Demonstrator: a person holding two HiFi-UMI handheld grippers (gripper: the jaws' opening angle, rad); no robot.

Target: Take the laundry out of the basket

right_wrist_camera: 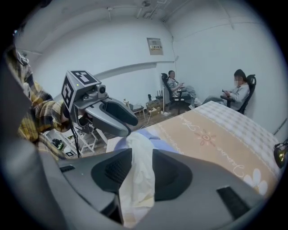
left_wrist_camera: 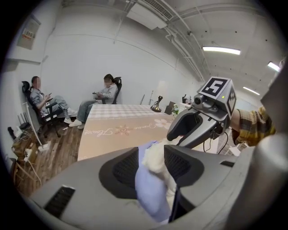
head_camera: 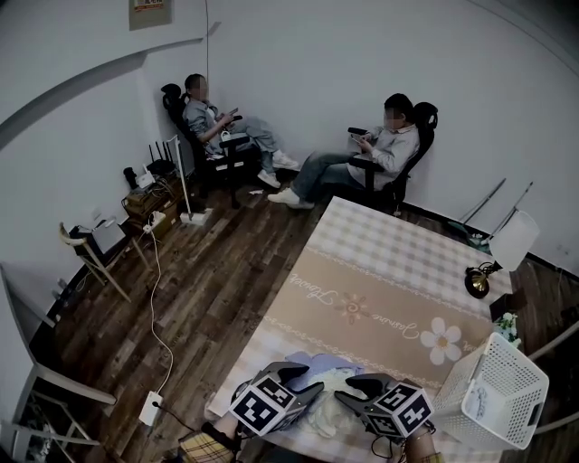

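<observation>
The left gripper (left_wrist_camera: 150, 167) has its jaws partly open. A lavender cloth (left_wrist_camera: 150, 200) and a fluffy white piece (left_wrist_camera: 155, 156) fill the gap and touch both pads, loose rather than squeezed. The right gripper (right_wrist_camera: 141, 173) is also partly open, a little narrower, with a cream cloth (right_wrist_camera: 139, 179) hanging slack between its pads. In the head view the two grippers face each other, tips near together, over the laundry pile (head_camera: 324, 411) at the near edge of the table.

The laundry basket (head_camera: 493, 393), white with perforated walls, sits tilted at the near right, just beside the table's corner and apart from the pile.

The tablecloth (head_camera: 380, 289) has a beige band with looping script on either side of a small flower motif. The script is too blurred to read. A white daisy (head_camera: 441, 339) is printed toward the right, and the far end is checked. A wall notice (head_camera: 149, 13) hangs high on the far left; its print is too small to make out.

The floor (head_camera: 208, 289) is dark wood and the walls are white. Two people sit in office chairs against the far wall, one at the left (head_camera: 217, 122) and one at the right (head_camera: 380, 149).
</observation>
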